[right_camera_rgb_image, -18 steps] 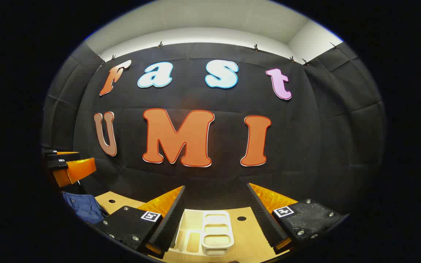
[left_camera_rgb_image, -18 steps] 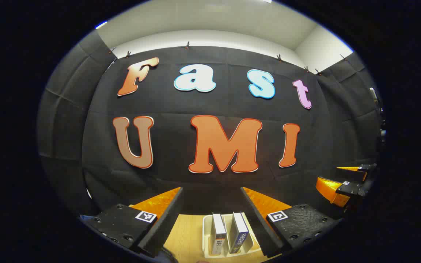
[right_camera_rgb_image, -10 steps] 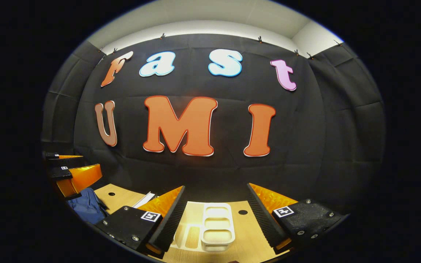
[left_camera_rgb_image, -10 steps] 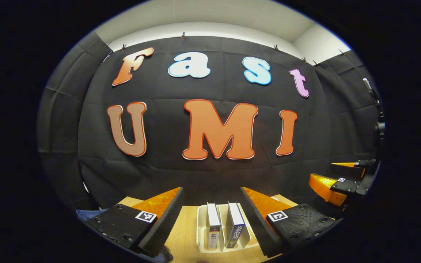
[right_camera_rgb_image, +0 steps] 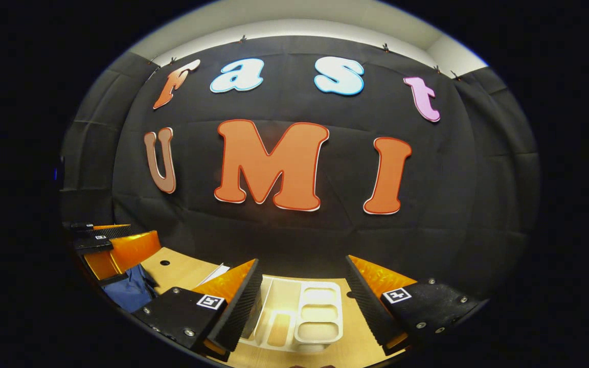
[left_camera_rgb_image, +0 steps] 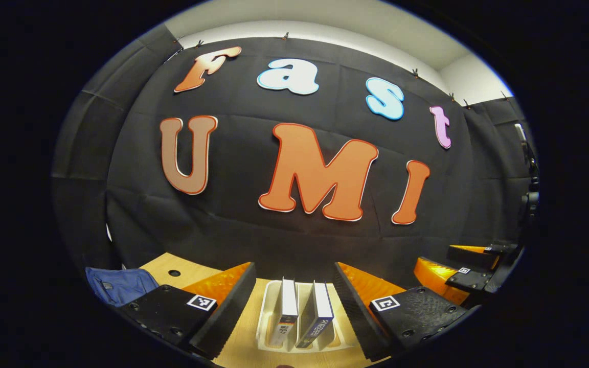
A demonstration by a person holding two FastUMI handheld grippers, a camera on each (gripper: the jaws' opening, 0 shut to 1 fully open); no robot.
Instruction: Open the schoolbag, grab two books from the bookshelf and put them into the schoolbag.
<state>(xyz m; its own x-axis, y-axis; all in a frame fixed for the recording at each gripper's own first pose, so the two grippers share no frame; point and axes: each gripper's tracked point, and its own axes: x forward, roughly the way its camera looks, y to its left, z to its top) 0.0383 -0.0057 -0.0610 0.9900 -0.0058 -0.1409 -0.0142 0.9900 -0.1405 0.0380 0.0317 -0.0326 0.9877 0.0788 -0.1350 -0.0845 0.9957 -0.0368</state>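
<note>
- Fingers of my left gripper (left_camera_rgb_image: 294,306) stand wide apart with nothing between them, raised above the tabletop (left_camera_rgb_image: 246,335) and aimed at the booth's black cloth wall (left_camera_rgb_image: 233,220).
- Straight ahead of that gap I see the white bookshelf (left_camera_rgb_image: 266,317), a slotted rack on the wooden tabletop, with two books (left_camera_rgb_image: 288,312) standing upright in it side by side, spines towards me.
- The blue schoolbag (left_camera_rgb_image: 120,285) lies near the tabletop's left edge in the left gripper view, well apart from the rack; I cannot tell whether it is open.
- At the right rim of that view I see my right gripper (left_camera_rgb_image: 460,266), farther off and above the table.
- In the right gripper view, the right gripper's (right_camera_rgb_image: 302,299) own fingers are also spread, holding nothing, over the rack's (right_camera_rgb_image: 320,314) bare slots.
- In the right gripper view the bag (right_camera_rgb_image: 128,289) sits low on the left, with the other gripper (right_camera_rgb_image: 108,240) just above it.
- A small round hole (right_camera_rgb_image: 164,262) shows in the tabletop (right_camera_rgb_image: 187,271) near the bag.
</note>
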